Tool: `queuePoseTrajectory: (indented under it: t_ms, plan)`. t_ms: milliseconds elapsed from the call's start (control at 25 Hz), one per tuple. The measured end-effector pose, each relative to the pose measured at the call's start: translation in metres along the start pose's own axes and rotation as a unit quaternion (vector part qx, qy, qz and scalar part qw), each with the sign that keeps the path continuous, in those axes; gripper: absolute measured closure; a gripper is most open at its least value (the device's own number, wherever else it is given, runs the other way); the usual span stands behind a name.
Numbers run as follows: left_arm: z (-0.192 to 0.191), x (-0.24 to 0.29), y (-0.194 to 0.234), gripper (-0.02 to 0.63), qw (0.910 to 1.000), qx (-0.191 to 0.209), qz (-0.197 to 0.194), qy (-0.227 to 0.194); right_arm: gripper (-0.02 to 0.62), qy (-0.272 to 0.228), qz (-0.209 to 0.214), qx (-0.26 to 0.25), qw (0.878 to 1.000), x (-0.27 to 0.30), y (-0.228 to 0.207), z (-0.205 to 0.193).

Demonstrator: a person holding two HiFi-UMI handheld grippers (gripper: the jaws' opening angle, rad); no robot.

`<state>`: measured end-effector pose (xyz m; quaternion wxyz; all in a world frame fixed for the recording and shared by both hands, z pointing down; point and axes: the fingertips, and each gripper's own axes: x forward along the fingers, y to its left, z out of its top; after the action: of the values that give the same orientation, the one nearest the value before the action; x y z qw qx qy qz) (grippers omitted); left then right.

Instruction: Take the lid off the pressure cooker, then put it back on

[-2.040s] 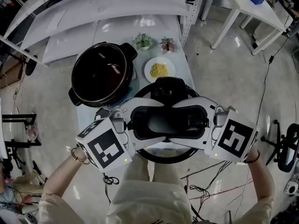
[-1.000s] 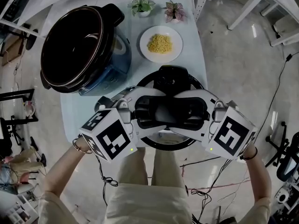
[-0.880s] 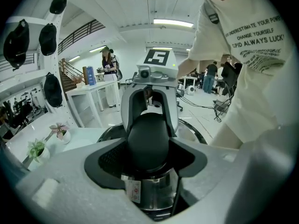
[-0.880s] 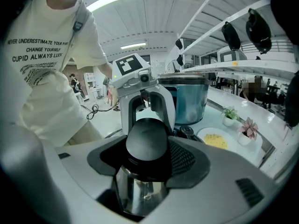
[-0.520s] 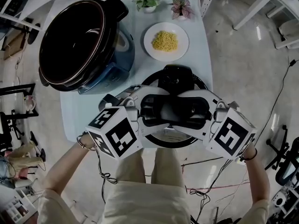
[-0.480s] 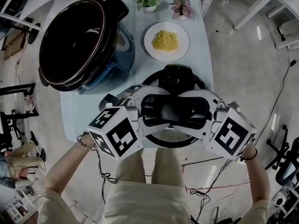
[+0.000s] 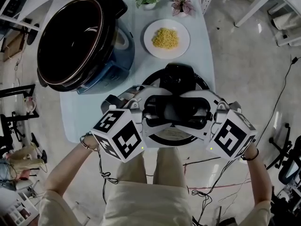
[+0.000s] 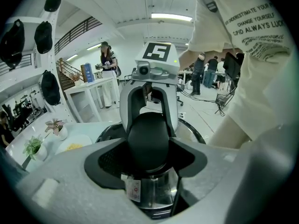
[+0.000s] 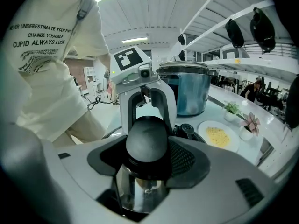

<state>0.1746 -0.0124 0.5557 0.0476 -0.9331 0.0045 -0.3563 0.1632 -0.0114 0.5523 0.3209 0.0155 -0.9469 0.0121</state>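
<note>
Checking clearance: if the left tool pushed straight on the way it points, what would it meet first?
The lid knob: the left tool is shut on it. Just beyond, facing it, stands the right tool, gripping the same knob.

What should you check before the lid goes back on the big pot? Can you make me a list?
1. Left gripper and right gripper both shut on the knob: ok.
2. Cooker open, nothing seen inside: ok.
3. Plate of yellow food off the path, right of the cooker: ok.
4. Lid over the cooker: not ok, it is to its right, nearer the person.
5. Lid level: cannot tell.
</note>
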Motion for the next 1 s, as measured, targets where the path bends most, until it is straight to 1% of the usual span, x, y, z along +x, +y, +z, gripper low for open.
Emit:
queuePoseTrajectory:
  t_ms: [240,440,600,720,800,1000]
  plan:
    - [-0.001,0.006,-0.004,0.319,0.9998,0.016,0.01,0.006,0.319,0.018,-0.01,-0.012,1.0,0.001,0.004,-0.009]
    - [-0.003,0.01,-0.003,0.318,0.9998,0.01,0.017,0.003,0.319,0.016,-0.017,-0.006,1.0,0.003,0.002,-0.013]
    - [-0.008,0.013,-0.001,0.318,0.9997,0.007,0.023,0.009,0.319,0.025,-0.022,0.007,0.999,0.008,-0.001,-0.016]
    - [-0.01,0.013,0.0,0.318,0.9991,-0.019,0.034,0.018,0.319,0.034,-0.016,0.026,0.999,0.01,0.0,-0.018]
    - [-0.011,0.012,-0.001,0.318,0.998,-0.039,0.046,0.017,0.316,0.037,-0.018,0.041,0.998,0.01,0.001,-0.018]
    - [-0.013,0.008,0.002,0.316,0.9934,-0.078,0.083,0.012,0.305,0.038,-0.047,0.063,0.996,0.005,-0.003,-0.02]
